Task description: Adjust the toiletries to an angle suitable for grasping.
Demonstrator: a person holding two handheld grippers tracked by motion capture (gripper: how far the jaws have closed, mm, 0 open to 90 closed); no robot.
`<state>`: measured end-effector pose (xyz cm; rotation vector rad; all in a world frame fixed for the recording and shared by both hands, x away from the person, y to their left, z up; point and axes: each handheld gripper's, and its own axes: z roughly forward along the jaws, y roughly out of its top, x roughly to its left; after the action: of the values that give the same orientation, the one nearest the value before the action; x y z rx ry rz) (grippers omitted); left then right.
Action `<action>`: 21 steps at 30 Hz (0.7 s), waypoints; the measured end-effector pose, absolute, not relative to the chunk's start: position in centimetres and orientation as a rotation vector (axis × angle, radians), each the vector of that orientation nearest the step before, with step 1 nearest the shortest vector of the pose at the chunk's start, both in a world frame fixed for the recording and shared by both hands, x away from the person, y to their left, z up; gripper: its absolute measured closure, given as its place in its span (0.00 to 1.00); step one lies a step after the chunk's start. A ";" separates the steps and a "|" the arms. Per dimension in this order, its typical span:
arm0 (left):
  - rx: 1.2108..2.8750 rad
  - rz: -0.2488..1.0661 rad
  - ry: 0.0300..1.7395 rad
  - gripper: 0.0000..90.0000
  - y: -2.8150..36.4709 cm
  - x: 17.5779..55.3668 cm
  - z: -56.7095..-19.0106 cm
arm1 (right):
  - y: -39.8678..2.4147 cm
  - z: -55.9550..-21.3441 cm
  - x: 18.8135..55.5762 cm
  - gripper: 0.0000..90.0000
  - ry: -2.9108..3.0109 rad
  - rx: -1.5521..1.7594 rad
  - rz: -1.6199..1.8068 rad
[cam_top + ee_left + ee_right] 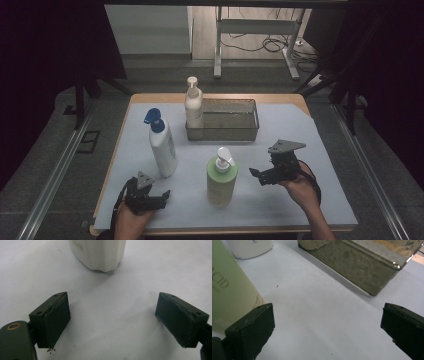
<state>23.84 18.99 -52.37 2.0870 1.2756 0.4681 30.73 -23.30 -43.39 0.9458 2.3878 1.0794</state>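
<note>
Three bottles stand on the white-covered table. A green pump bottle is at front centre. A tall white bottle with a blue top stands to its left, and its base shows ahead of my left jaws. A cream pump bottle stands at the left end of a metal mesh basket, apparently inside it. My left gripper rests open near the front left edge, nothing between its jaws. Just right of the green bottle, my right gripper is open and holds nothing.
The rest of the basket looks empty. The white bottle's base shows beyond the green one. Past the table's far edge are a grey floor, a white frame's legs and cables. Dark curtains hang on both sides.
</note>
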 end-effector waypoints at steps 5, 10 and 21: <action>2.085 0.468 1.279 0.14 19.0 23.8 -52.4 | -23.9 -44.2 30.1 0.00 2.373 0.976 1.096; 2.085 0.468 1.279 0.14 19.0 23.8 -52.4 | -24.6 -45.4 29.2 0.00 2.361 1.006 1.156; 2.085 0.470 1.279 0.14 19.0 23.8 -52.4 | -25.3 -47.2 27.9 0.00 2.394 1.016 1.197</action>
<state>23.81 18.98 -52.38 2.0845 1.2789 0.4698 27.92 -25.31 -47.21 1.0158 2.3943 1.1968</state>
